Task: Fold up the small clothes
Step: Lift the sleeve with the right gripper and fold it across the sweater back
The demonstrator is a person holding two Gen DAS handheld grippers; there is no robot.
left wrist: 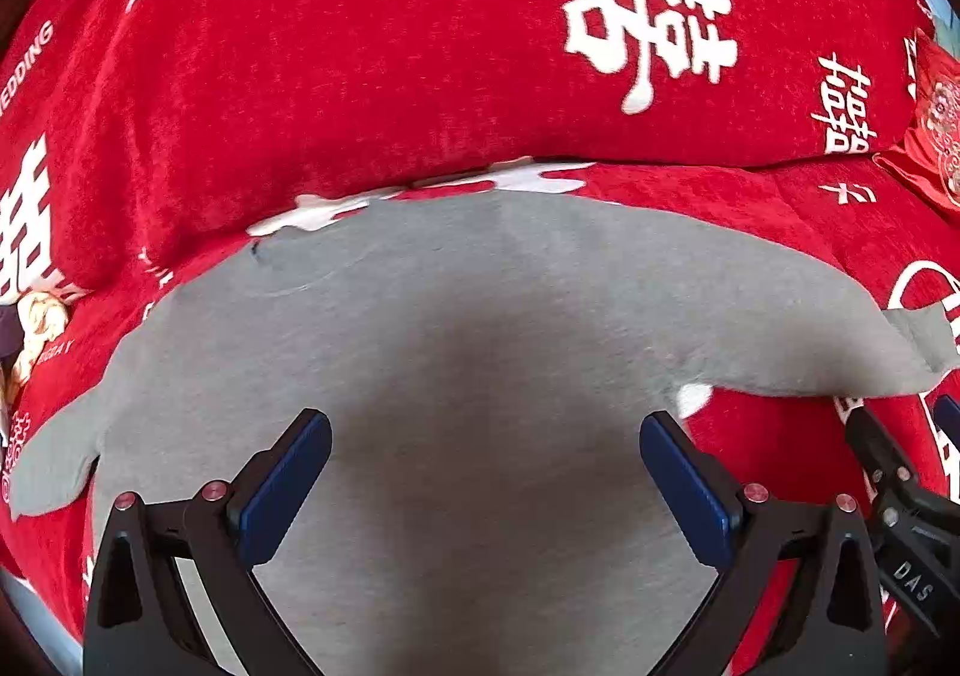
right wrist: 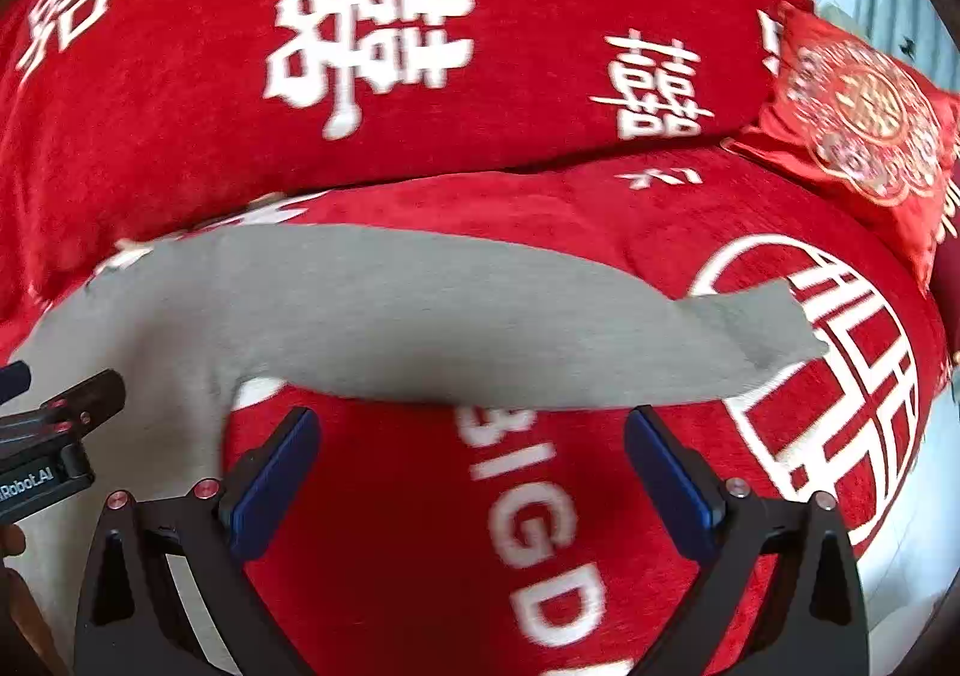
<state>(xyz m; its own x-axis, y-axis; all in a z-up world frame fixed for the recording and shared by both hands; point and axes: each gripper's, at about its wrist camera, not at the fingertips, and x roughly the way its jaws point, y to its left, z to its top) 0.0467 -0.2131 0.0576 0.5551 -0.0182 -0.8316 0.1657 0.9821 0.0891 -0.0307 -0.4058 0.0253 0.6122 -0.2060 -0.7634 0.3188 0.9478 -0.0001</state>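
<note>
Left wrist view: left gripper (left wrist: 485, 439) poised low over the body of a grey garment (left wrist: 468, 316), blue-padded fingers (left wrist: 288, 487) spread wide and holding nothing; the garment lies flat on a red cover (left wrist: 360, 75) printed with white characters, sleeves out to either side, and the right gripper (left wrist: 900, 508) enters at the right edge. Right wrist view: right gripper (right wrist: 471, 439) angled down over bare red cover just beside the garment's right sleeve (right wrist: 744, 328), fingers likewise wide apart and empty; an embroidered red cushion (right wrist: 864, 111) sits at upper right, the left gripper (right wrist: 54, 436) at the left edge.
</note>
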